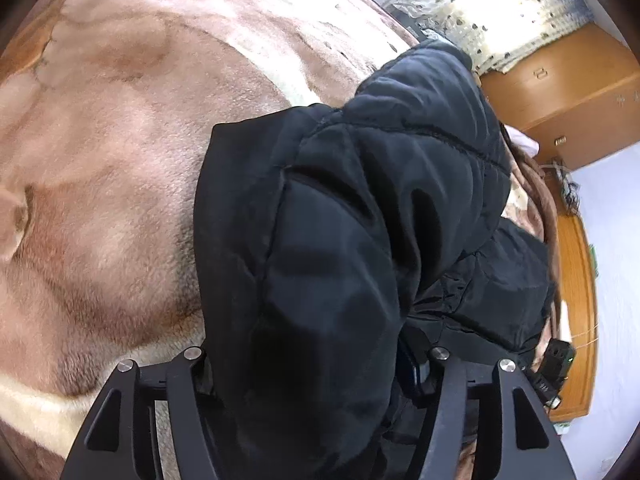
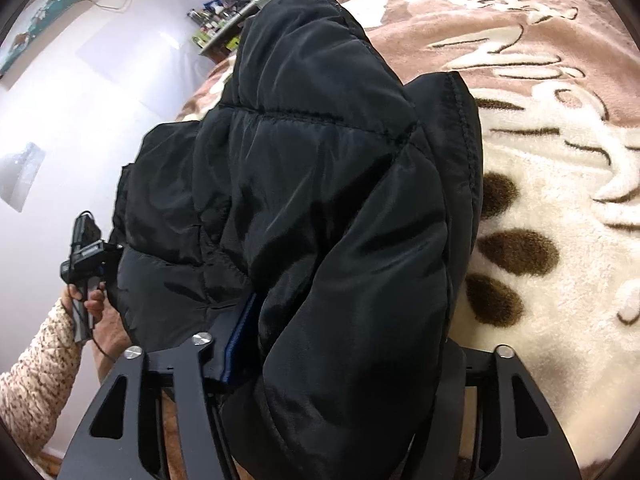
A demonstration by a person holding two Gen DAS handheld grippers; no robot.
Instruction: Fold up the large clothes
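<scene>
You have the black puffer jacket (image 1: 360, 240) bunched and lifted over the plush blanket (image 1: 100, 160), so its bulk hangs free to fold. Your left gripper (image 1: 316, 364) and right gripper (image 2: 332, 352) each pinch jacket fabric.

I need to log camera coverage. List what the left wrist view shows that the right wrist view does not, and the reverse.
Only the left wrist view shows the wooden cabinet and the spotted curtain. Only the right wrist view shows the person's left hand on a gripper handle and a cluttered shelf. Both show the black puffer jacket draped between each gripper's fingers, above the patterned plush blanket.
</scene>
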